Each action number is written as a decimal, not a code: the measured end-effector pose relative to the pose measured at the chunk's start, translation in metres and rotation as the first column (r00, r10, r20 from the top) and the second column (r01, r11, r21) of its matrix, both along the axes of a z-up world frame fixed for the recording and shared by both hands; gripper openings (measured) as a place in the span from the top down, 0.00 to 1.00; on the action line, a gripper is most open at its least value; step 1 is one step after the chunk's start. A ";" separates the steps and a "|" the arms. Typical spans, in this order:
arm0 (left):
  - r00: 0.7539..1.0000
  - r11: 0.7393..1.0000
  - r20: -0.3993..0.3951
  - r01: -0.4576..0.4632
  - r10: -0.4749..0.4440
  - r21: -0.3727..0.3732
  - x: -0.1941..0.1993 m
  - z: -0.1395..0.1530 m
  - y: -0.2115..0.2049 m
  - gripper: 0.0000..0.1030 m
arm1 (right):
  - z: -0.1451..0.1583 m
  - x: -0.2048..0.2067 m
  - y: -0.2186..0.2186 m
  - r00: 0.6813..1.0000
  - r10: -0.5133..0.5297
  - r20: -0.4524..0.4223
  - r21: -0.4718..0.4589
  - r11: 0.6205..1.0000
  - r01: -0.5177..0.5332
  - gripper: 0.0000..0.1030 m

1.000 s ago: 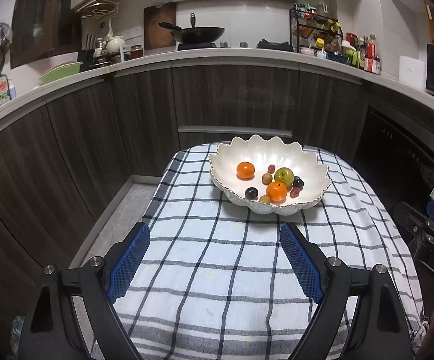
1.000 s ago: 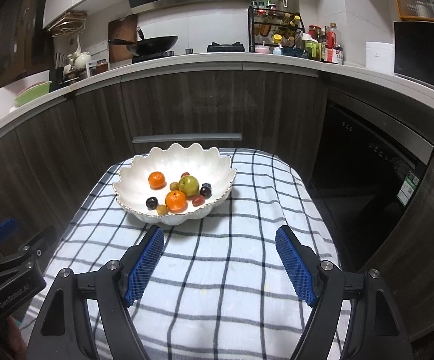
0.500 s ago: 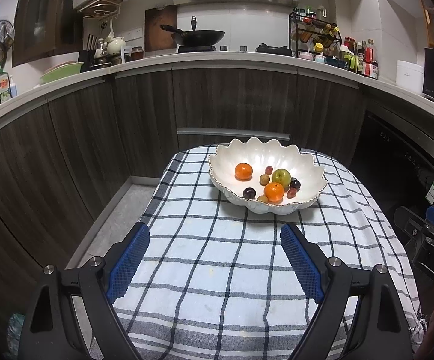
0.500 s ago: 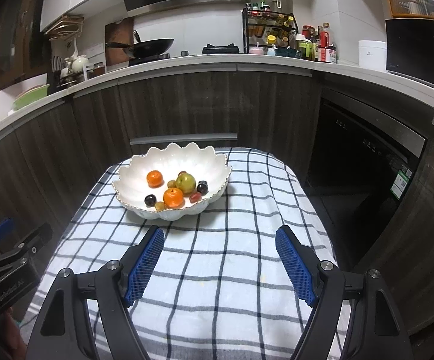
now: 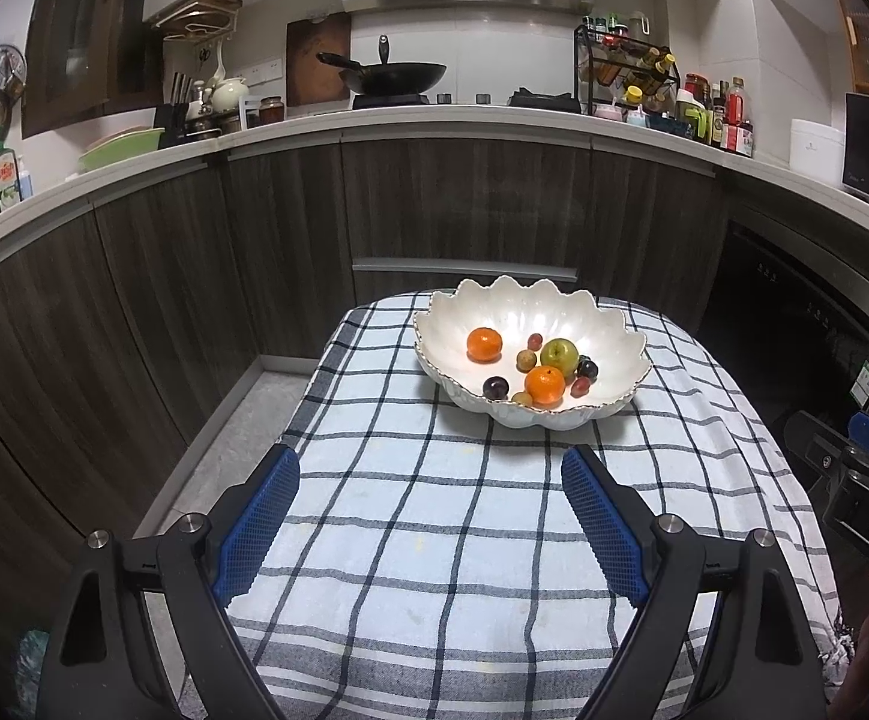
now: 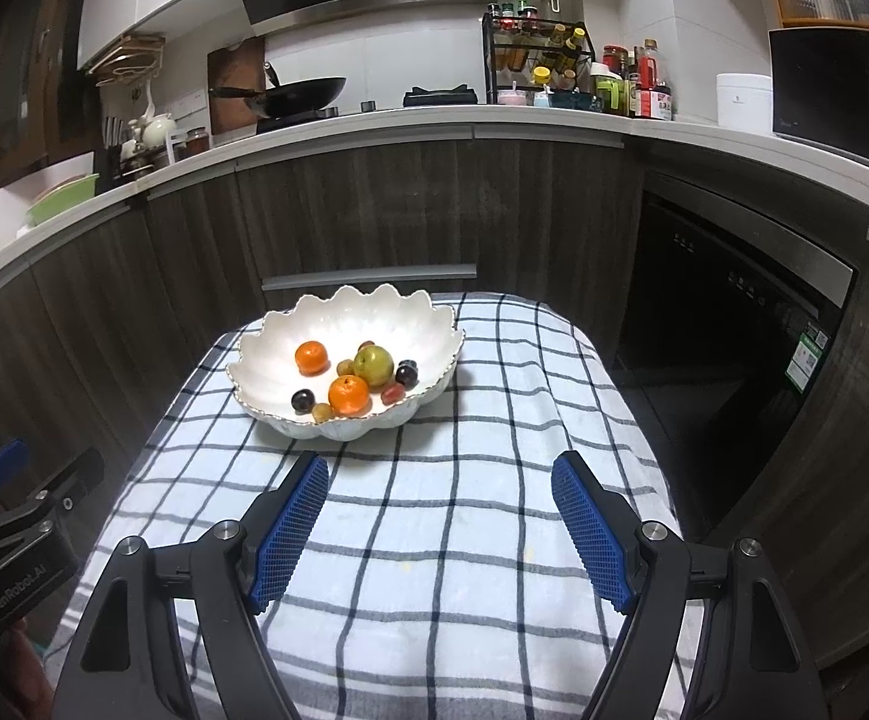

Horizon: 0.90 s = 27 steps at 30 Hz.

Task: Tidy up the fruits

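A white scalloped bowl (image 5: 614, 324) (image 6: 278, 336) stands at the far end of a table covered with a blue-checked cloth (image 5: 434, 546) (image 6: 494, 420). In it lie two oranges (image 5: 484, 344) (image 5: 545, 385), a green apple (image 5: 559, 355) (image 6: 374, 363), two dark plums (image 5: 496, 387) (image 5: 587, 368), a red grape (image 5: 580, 385) and a few small brownish fruits. My left gripper (image 5: 428, 462) hovers open over the bare cloth, short of the bowl. My right gripper (image 6: 439, 465) is open too, with the bowl ahead and to its left. Neither holds anything.
Dark wood cabinets under a white counter (image 5: 464, 126) curve round behind the table. A black dishwasher front (image 6: 734, 324) is close on the right. Grey floor (image 5: 236, 420) shows left of the table. The other tool's black housing (image 5: 854, 498) (image 6: 14, 540) shows at each view's edge.
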<state>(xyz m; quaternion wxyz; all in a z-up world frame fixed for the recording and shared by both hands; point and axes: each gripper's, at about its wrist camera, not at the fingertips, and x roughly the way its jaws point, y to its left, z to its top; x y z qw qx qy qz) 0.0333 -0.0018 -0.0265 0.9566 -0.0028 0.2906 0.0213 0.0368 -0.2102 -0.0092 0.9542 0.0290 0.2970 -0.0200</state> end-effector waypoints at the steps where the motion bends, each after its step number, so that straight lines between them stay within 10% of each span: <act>1: 1.000 1.000 0.000 0.000 0.000 0.000 0.000 0.000 0.000 0.13 | 0.000 0.000 0.000 1.000 -0.001 0.000 -0.001 1.000 0.001 0.24; 27: 1.000 1.000 -0.012 0.014 -0.014 0.001 0.002 -0.002 0.000 0.13 | 0.000 0.000 -0.003 1.000 -0.007 0.004 0.005 1.000 0.007 0.24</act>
